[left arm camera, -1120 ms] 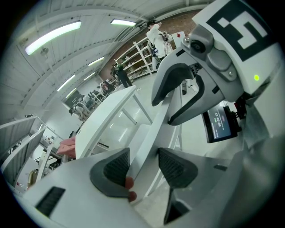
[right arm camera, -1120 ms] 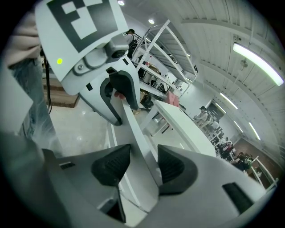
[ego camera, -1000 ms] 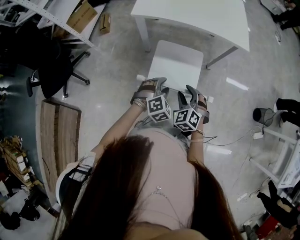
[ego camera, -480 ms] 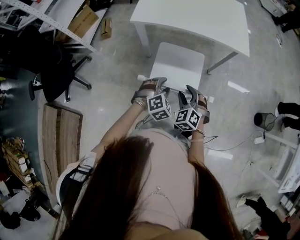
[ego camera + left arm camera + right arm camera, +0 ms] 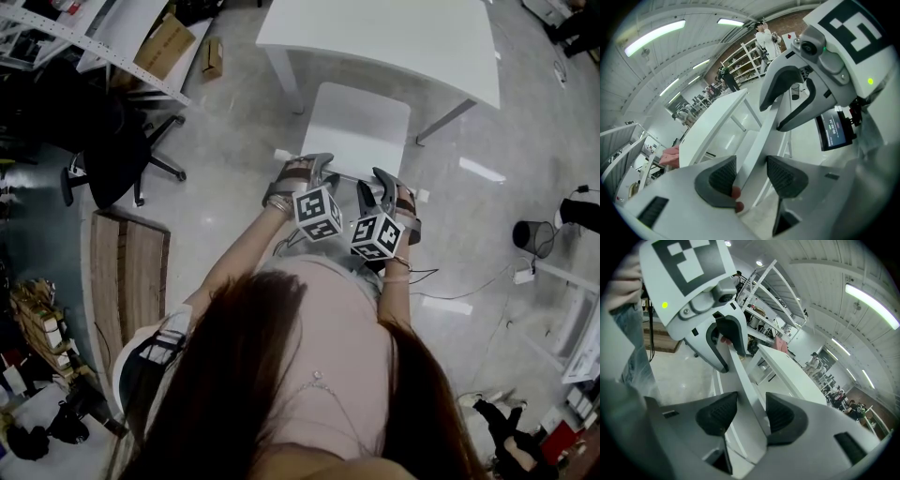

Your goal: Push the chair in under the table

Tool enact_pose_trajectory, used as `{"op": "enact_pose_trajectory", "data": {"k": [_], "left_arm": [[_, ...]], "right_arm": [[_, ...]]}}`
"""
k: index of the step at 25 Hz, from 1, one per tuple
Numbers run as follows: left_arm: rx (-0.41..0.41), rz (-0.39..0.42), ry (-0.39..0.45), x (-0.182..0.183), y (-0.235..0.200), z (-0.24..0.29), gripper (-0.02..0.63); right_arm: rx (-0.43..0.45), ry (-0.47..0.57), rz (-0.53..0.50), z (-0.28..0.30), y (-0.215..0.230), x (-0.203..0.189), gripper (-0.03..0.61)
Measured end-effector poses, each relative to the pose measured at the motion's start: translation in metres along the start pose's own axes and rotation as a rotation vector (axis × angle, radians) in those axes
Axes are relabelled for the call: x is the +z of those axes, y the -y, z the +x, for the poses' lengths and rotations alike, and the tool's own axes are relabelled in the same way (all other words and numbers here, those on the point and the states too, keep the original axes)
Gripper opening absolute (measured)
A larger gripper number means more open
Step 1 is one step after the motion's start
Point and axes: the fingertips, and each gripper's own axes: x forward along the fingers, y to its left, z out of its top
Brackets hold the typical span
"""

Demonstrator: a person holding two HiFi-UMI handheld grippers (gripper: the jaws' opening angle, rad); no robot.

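Observation:
A white chair (image 5: 356, 127) stands in front of me, the far edge of its seat at the near edge of the white table (image 5: 394, 37). My left gripper (image 5: 317, 174) and right gripper (image 5: 382, 190) sit side by side on the top of the chair's backrest. The left gripper view shows the backrest edge (image 5: 761, 136) running between the left gripper's (image 5: 752, 176) pads, which are shut on it, with the table (image 5: 712, 126) beyond. In the right gripper view the right gripper (image 5: 752, 413) is likewise shut on the backrest (image 5: 747, 380), with the table (image 5: 787, 366) ahead.
A black office chair (image 5: 112, 150) stands at the left, with a wooden board (image 5: 127, 291) on the floor nearer me. Shelving with a cardboard box (image 5: 164, 42) is at the upper left. A black bin (image 5: 534, 234) and a floor cable (image 5: 459, 291) are at the right.
Both grippers keep their hold on the backrest. The view has shifted slightly, and a person's feet at the right edge have moved off.

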Motion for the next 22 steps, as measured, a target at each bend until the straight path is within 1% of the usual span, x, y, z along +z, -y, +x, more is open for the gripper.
{"op": "enact_pose_trajectory", "data": {"k": [13, 22], "left_arm": [[0.023, 0.006, 0.023, 0.011, -0.026, 0.02, 0.206], [0.016, -0.004, 0.013, 0.018, -0.05, 0.039, 0.206]], "right_arm": [[-0.01, 0.006, -0.003, 0.022, 0.027, 0.002, 0.202], [-0.009, 0.008, -0.006, 0.043, 0.05, 0.003, 0.202]]}}
